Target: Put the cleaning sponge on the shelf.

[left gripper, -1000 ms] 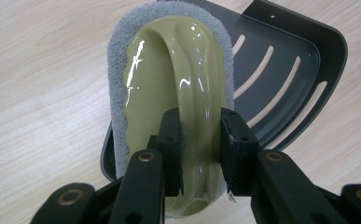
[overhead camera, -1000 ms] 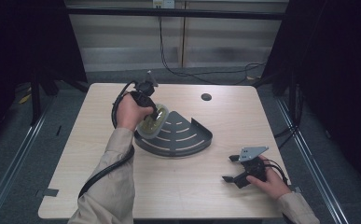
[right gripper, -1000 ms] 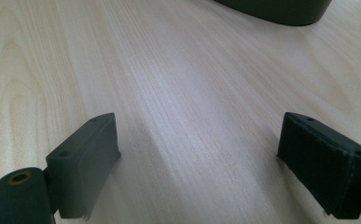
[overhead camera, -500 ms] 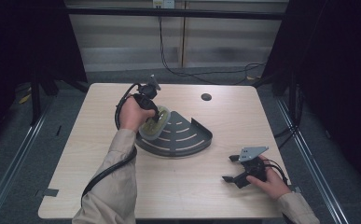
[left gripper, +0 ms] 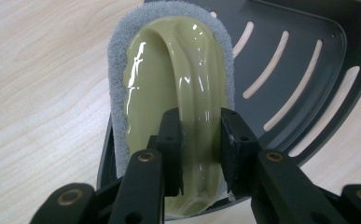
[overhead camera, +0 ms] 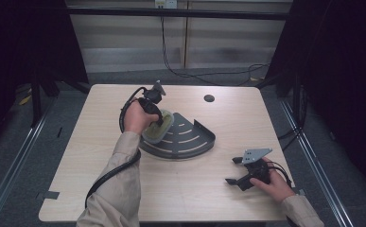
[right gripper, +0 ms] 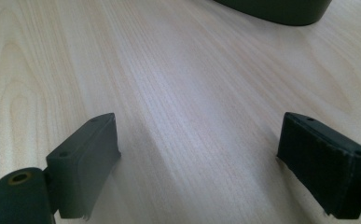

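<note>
- Since the earlier frames, the left gripper (overhead camera: 158, 124) is lifting the scrubber (overhead camera: 158, 126) a little and carrying it slightly toward the left edge of the rack, while the right gripper is staying where it was.
- Nearest me, the right hand (overhead camera: 274, 181) is resting low on the surface (overhead camera: 190, 189) near its front right corner, holding the right gripper (overhead camera: 234, 170) with its grey three-cornered plate on top.
- That gripper is lying with its jaws spread wide apart and nothing between them; in the right gripper view (right gripper: 197, 154) bare wood grain is showing in the gap, and a dark curved edge of the rack (right gripper: 281, 11) is sitting well beyond.
- Further in, the left sleeve (overhead camera: 119, 189) is reaching from the front edge up to the left hand (overhead camera: 135, 118), with a black cable (overhead camera: 107, 176) trailing along the arm.
- The left gripper is clamping both jaws on the raised olive-green handle of the scrubber; in the left gripper view (left gripper: 201, 149) the glossy handle (left gripper: 187, 84) is sitting on a grey scouring pad (left gripper: 120, 70).
- The scrubber is hanging over the left end of the dark grey slotted rack (overhead camera: 190, 139), which is sitting at the middle of the surface; I cannot tell whether the pad is touching the rack.
- Beyond them, a small dark round hole (overhead camera: 209, 98) is showing near the far edge of the surface.
</note>
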`<state>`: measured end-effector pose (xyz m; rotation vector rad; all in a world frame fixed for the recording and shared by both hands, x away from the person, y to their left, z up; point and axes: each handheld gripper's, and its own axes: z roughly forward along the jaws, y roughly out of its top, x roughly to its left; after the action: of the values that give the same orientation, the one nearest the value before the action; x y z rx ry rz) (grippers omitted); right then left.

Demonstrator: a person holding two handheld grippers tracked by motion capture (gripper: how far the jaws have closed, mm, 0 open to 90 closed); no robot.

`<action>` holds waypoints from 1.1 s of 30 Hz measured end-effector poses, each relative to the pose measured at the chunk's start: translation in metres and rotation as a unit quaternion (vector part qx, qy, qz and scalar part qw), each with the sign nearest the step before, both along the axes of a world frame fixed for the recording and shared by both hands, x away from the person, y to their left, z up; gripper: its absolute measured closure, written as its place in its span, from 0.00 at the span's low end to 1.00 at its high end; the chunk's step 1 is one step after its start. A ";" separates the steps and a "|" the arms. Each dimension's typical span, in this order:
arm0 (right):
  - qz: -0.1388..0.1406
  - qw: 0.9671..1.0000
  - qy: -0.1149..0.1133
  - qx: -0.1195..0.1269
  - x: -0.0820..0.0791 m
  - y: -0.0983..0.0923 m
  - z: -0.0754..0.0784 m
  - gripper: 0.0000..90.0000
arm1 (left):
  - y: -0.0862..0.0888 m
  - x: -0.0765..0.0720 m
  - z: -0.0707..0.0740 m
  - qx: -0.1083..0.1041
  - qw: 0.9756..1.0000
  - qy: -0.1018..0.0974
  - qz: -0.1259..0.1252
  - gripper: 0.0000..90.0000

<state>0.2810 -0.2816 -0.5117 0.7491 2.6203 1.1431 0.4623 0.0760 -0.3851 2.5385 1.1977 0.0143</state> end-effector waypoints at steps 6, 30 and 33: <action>0.000 1.000 0.000 0.000 0.000 0.000 0.000 0.13 | -0.001 0.001 -0.005 0.001 1.000 -0.003 -0.011 0.80; 0.000 1.000 0.000 0.000 0.000 0.000 0.000 0.13 | -0.004 0.002 -0.019 0.011 1.000 -0.003 -0.026 0.79; 0.000 1.000 0.000 0.000 0.000 0.000 0.000 0.13 | -0.003 0.002 -0.021 0.013 1.000 -0.005 -0.026 0.79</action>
<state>0.2810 -0.2815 -0.5117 0.7499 2.6202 1.1429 0.4641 0.0729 -0.4064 2.5879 1.1337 0.0295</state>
